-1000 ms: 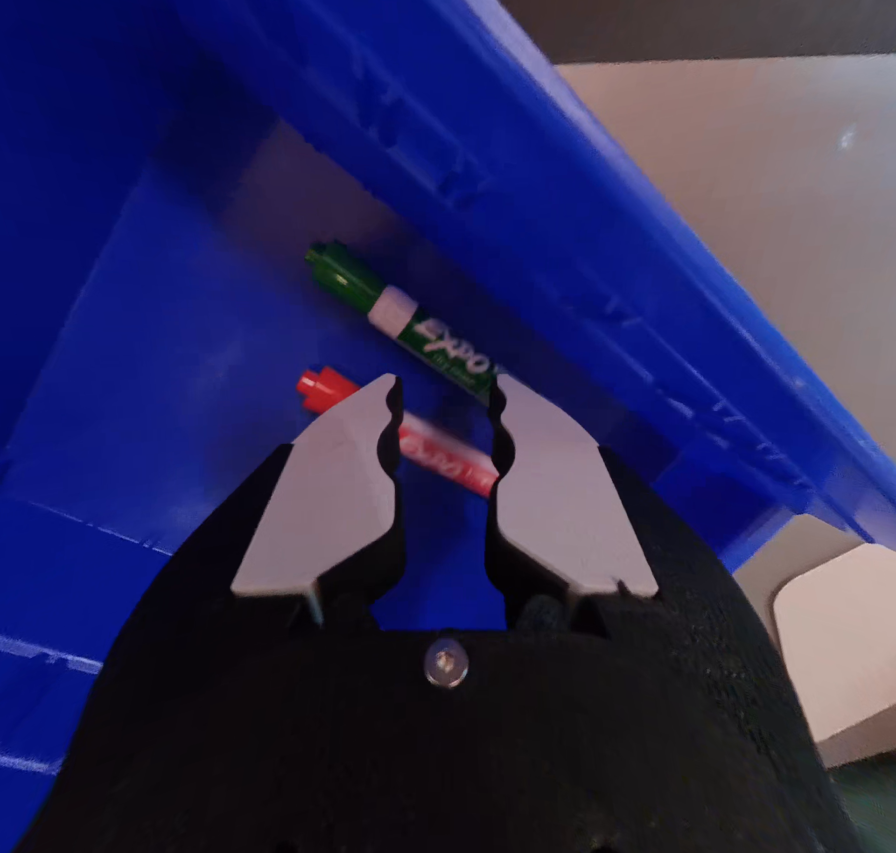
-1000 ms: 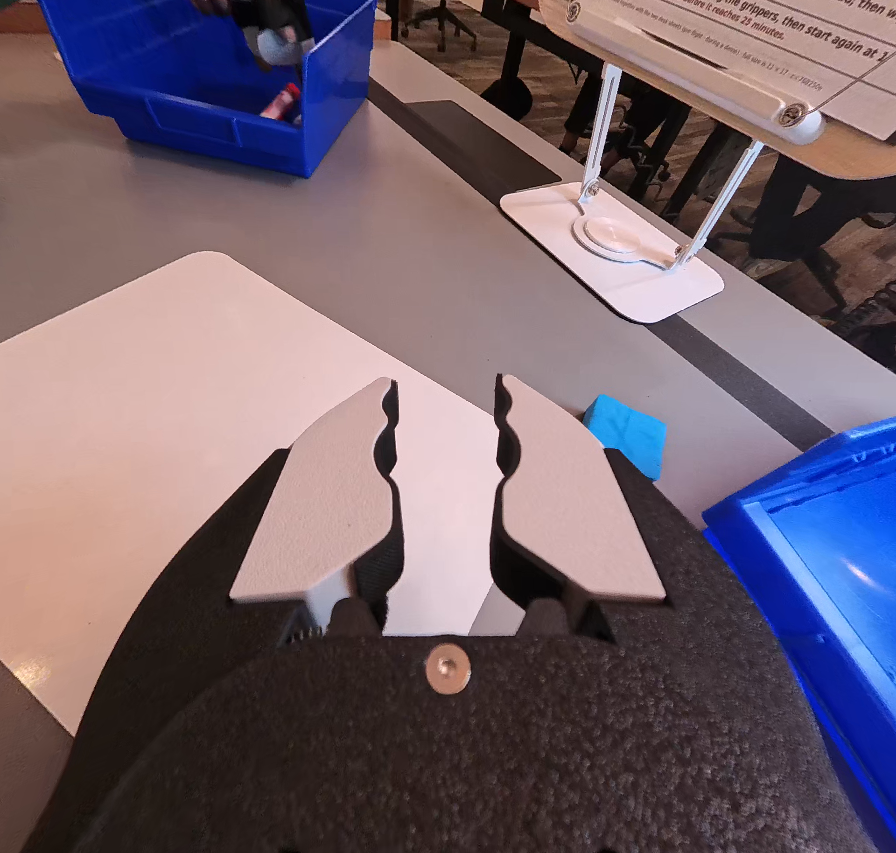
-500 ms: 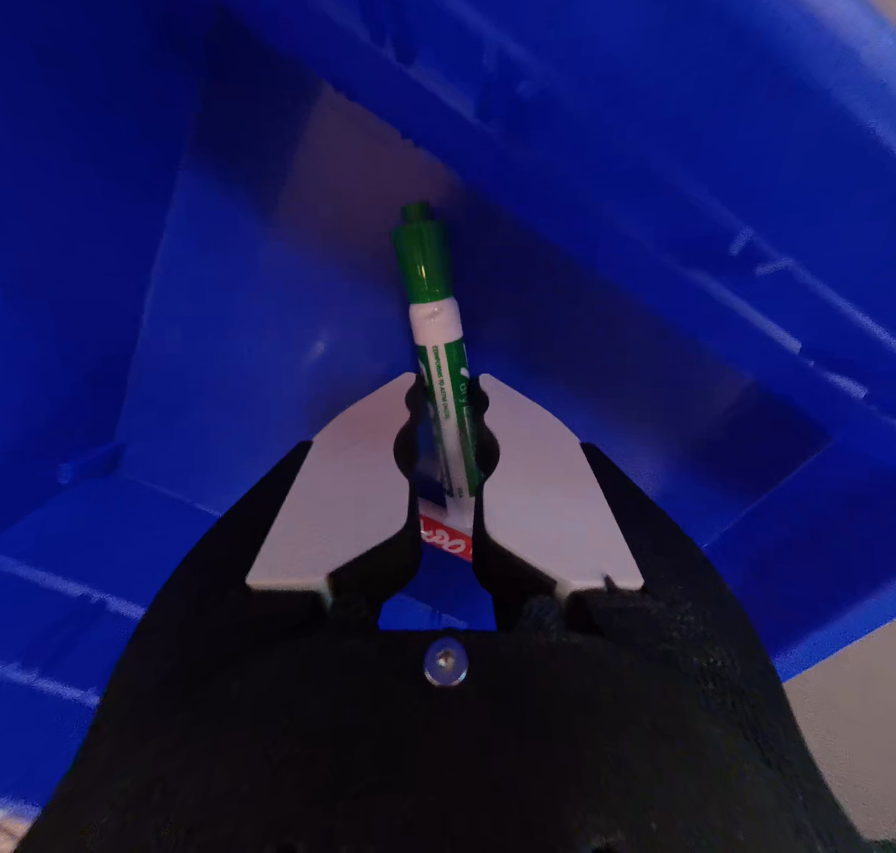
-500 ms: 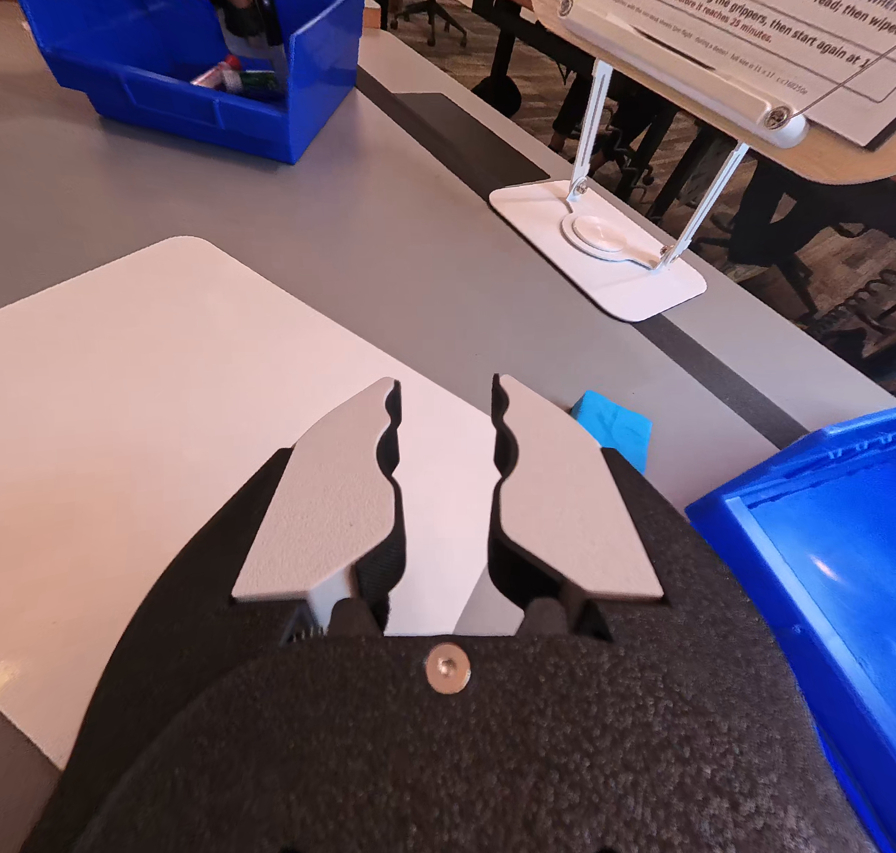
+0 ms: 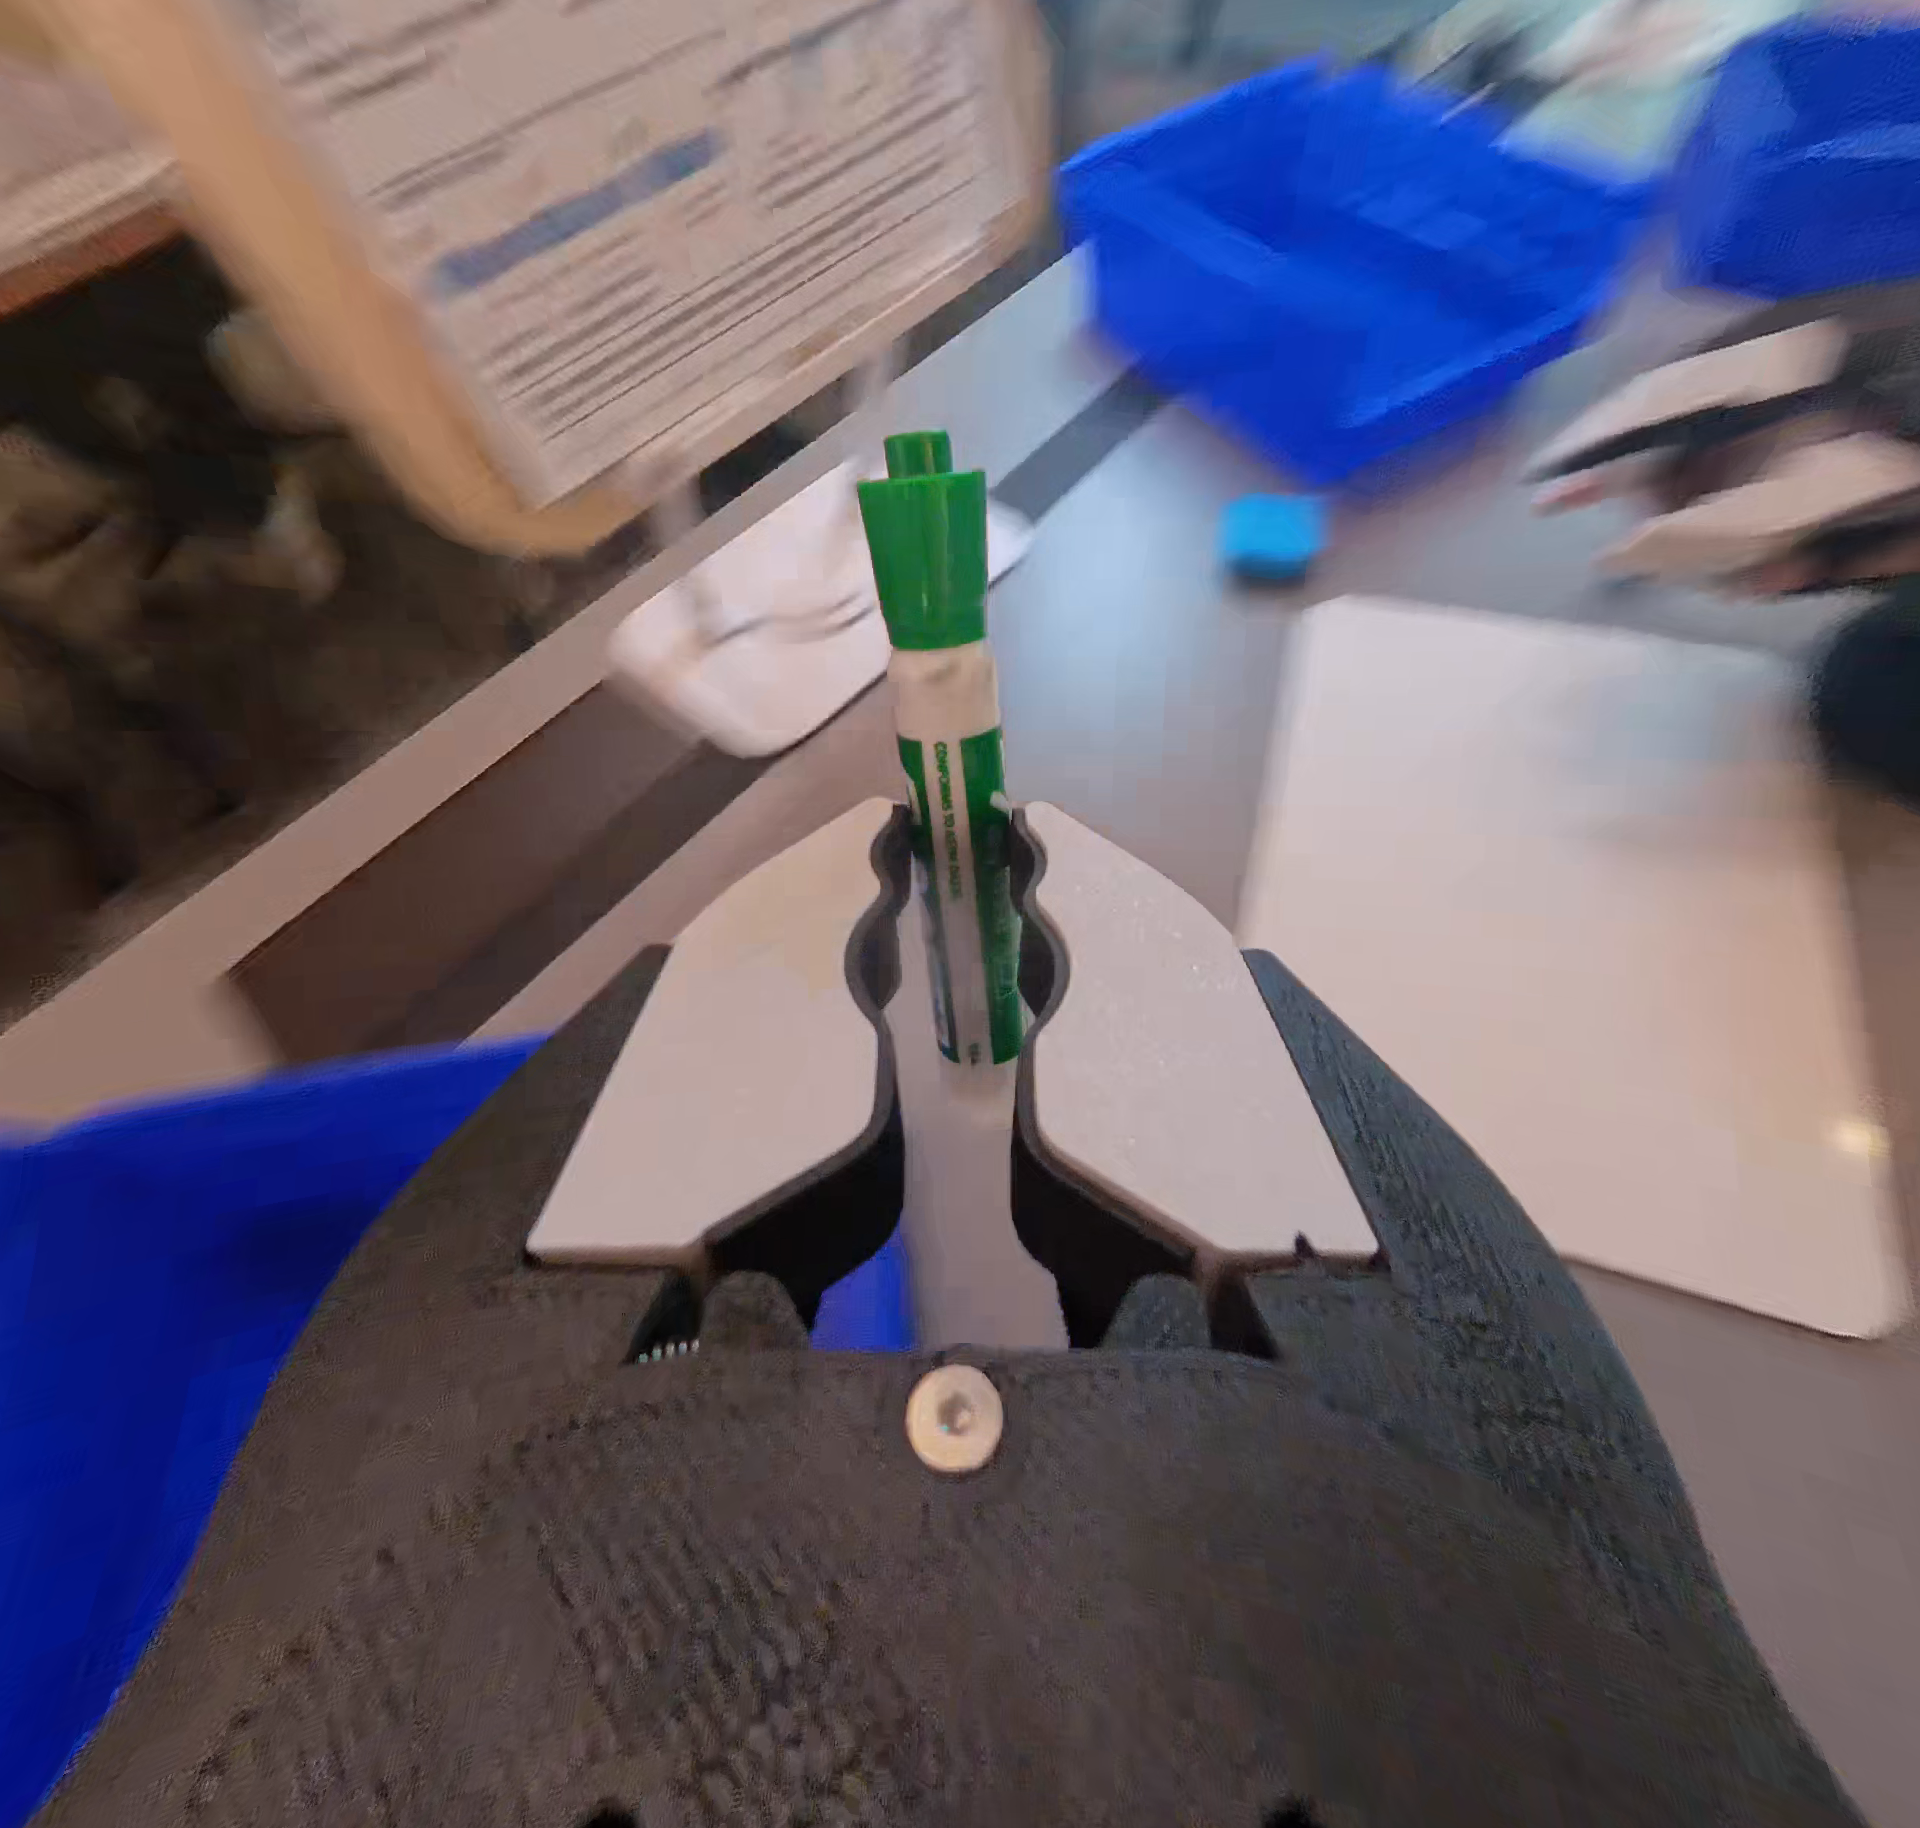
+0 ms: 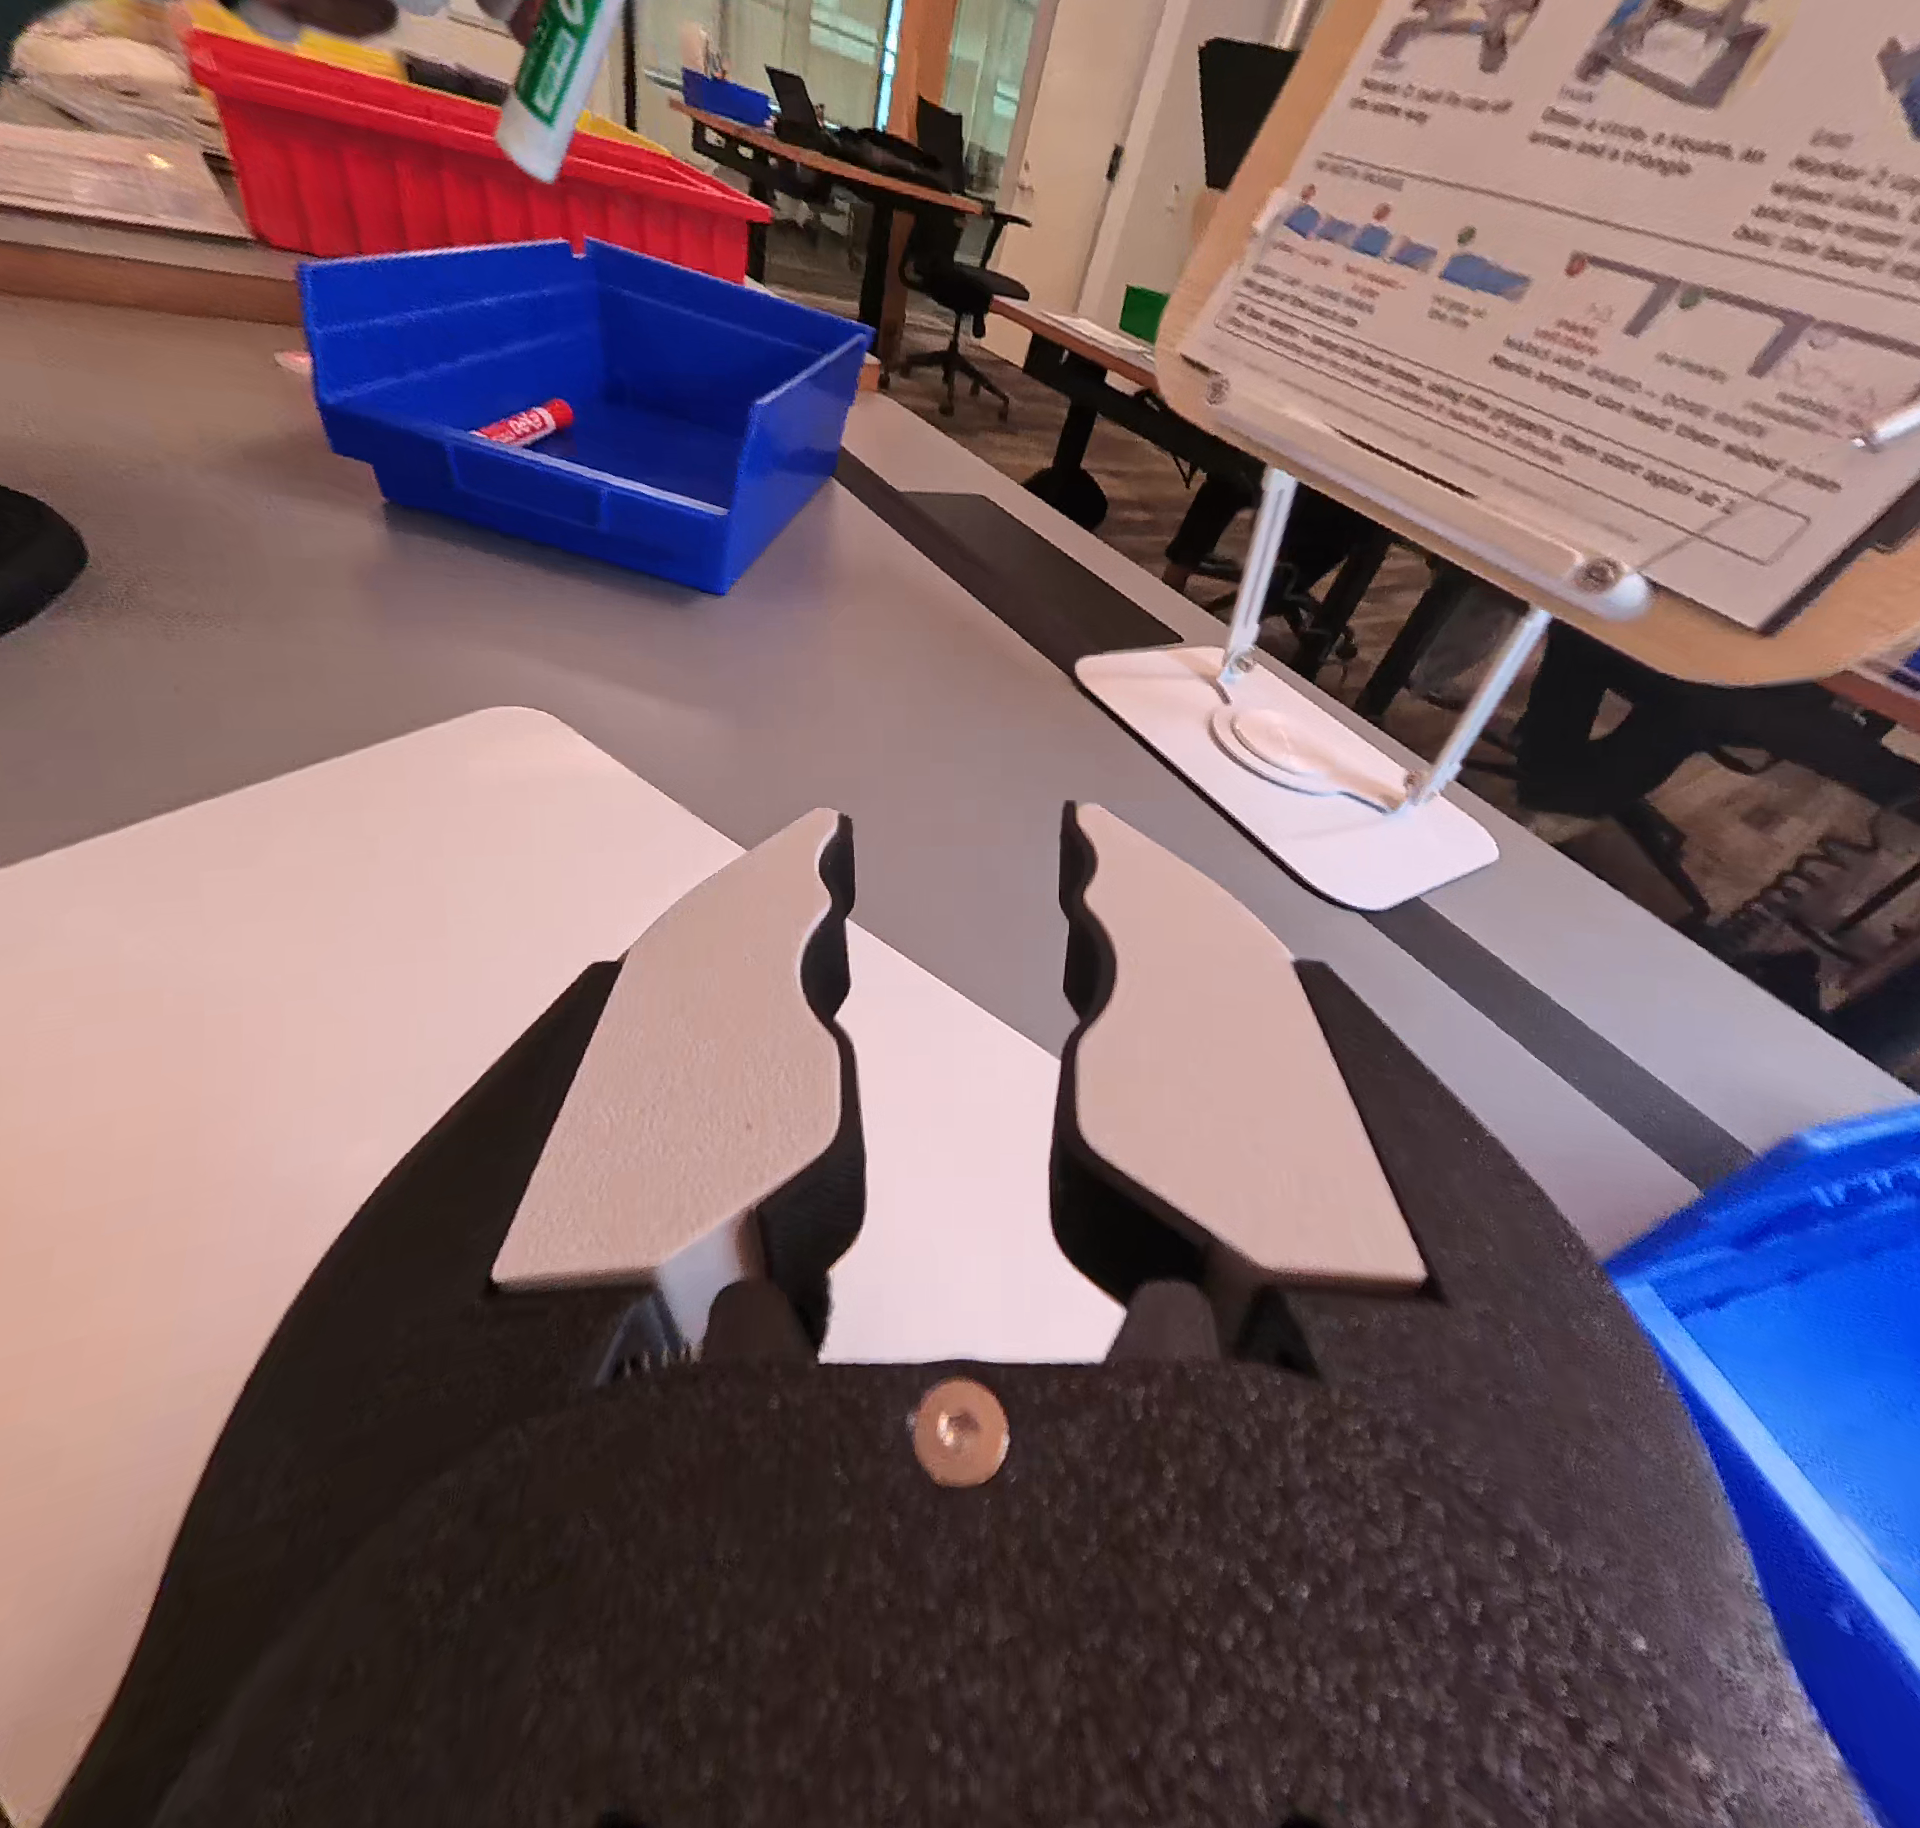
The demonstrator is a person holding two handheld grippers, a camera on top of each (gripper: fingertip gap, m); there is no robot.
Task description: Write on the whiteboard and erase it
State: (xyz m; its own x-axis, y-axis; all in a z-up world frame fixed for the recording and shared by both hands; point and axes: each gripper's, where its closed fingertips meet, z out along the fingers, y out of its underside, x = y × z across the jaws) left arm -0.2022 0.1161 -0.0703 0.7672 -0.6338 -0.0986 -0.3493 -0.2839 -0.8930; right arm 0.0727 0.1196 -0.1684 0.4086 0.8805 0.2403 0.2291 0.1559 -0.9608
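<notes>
My left gripper (image 5: 958, 822) is shut on a capped green marker (image 5: 940, 677), held in the air with its cap pointing away. It also shows in the right wrist view (image 6: 566, 33), high at the top left above the far blue bin (image 6: 623, 490). A red marker (image 6: 525, 422) lies inside that bin. The white whiteboard (image 5: 1538, 905) lies flat on the grey table; in the right wrist view the whiteboard (image 6: 260, 947) is just under my right gripper (image 6: 956, 828), which is open and empty. A small blue eraser (image 5: 1273, 537) lies past the board.
A document stand with a printed sheet (image 6: 1558, 324) on a white base (image 6: 1299, 791) stands at the table's far edge. A second blue bin (image 6: 1787, 1363) sits at the right. A red bin (image 6: 436, 178) stands behind the far blue bin.
My left gripper closed on the green marker inside the blue bin and lifted it out into the air, swinging toward the whiteboard. My right gripper tilted up slightly and stayed open.
</notes>
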